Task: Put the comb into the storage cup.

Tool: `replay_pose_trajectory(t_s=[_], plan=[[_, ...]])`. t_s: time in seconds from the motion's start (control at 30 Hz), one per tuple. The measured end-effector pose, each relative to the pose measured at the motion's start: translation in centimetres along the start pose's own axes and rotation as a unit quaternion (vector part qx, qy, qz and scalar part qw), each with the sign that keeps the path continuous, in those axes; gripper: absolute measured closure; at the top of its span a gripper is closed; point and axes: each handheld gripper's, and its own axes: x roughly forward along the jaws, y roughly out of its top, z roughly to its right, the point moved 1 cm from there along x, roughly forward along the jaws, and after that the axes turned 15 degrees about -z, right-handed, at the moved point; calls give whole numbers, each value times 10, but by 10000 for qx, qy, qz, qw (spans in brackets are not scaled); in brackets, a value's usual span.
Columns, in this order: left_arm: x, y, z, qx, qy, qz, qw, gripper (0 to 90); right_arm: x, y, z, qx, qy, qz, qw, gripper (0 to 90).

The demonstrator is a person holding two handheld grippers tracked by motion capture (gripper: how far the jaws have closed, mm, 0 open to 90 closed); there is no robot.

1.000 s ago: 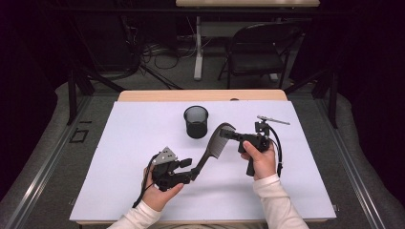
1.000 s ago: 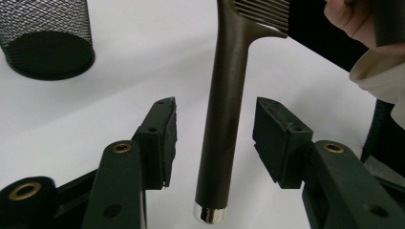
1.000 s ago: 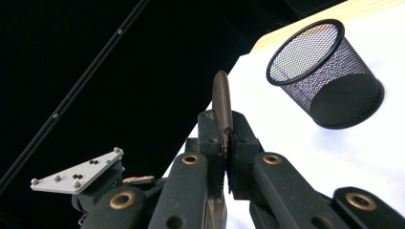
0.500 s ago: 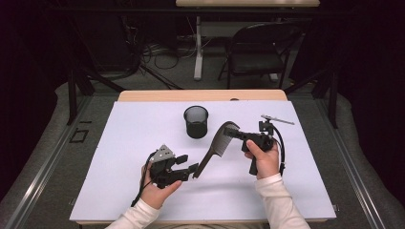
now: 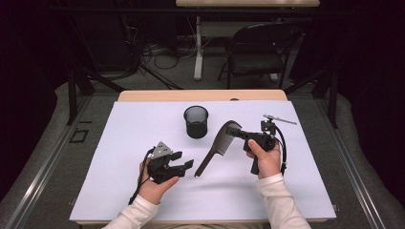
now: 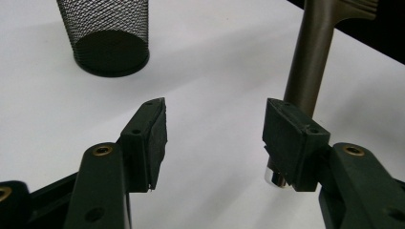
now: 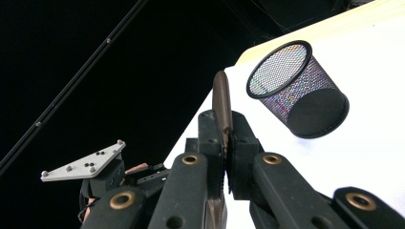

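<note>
A dark comb [image 5: 217,145] slants from upper right to lower left over the white table sheet [image 5: 119,157]. My right gripper [image 5: 232,130] is shut on its toothed head; in the right gripper view the pads pinch the comb's spine [image 7: 222,100]. My left gripper [image 5: 184,160] sits just left of the handle's tip, and its jaws have just been opening. In the left gripper view the left gripper [image 6: 215,129] has nothing between its pads, and the comb's handle [image 6: 310,57] rises behind the right-hand pad. A black mesh cup [image 5: 196,121] stands upright behind the comb.
The mesh cup [image 6: 107,33] is close ahead of the left jaws and to the right of the right gripper's jaws [image 7: 296,90]. The table's wooden far edge [image 5: 200,95] runs behind it. A chair [image 5: 260,50] and cables lie on the floor beyond.
The left gripper's jaws have spread and come off the comb's handle, and the hand has drawn slightly left. The right gripper keeps the comb still.
</note>
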Motion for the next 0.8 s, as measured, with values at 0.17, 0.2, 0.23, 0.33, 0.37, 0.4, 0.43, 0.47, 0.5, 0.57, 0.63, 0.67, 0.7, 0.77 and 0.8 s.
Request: replay_pose_trajectory(t_s=[0.17,0.2,0.23,0.33,0.37,0.4,0.43,0.47,0.5,0.57,0.63,0.67,0.7,0.77,0.8], plan=[[-1,1,-5,100,279,-155,9994,458,-1,0,0,-7,-17,26,10000,870],[-1,1,-5,107,345,-185,9992,472,-1,0,0,-15,-25,25,10000,870],[-1,1,-5,107,345,-185,9992,484,-1,0,0,-15,-25,25,10000,870],[0,0,-8,124,428,-327,9985,511,-2,0,0,-30,-8,32,10000,870],[0,0,-10,137,560,-383,9976,524,-2,0,0,-23,-5,33,10000,870],[0,0,-10,137,560,-383,9976,532,-2,0,0,-23,-5,33,10000,870],[0,0,-11,168,584,-393,9974,532,-2,0,0,-26,-9,33,10000,870],[0,0,-12,194,618,-386,9972,533,-2,0,0,-26,-10,35,10000,870],[0,0,-12,213,659,-363,9969,542,-2,0,0,-29,-9,40,10000,870],[-1,0,-14,223,685,-329,9969,540,-2,0,-1,-21,-5,40,10000,870],[-2,0,-15,204,682,-317,9970,536,-2,0,-1,-21,-6,42,10000,870],[-2,0,-16,195,686,-312,9970,532,-2,0,0,-27,-10,45,10000,870],[-2,0,-17,159,669,-287,9972,528,-2,0,0,-24,-13,46,10000,870],[-3,0,-19,95,635,-275,9976,527,-2,0,0,-30,-11,43,10000,869],[-4,0,-20,77,643,-250,9976,528,-2,0,-1,-28,-9,43,10000,870]])
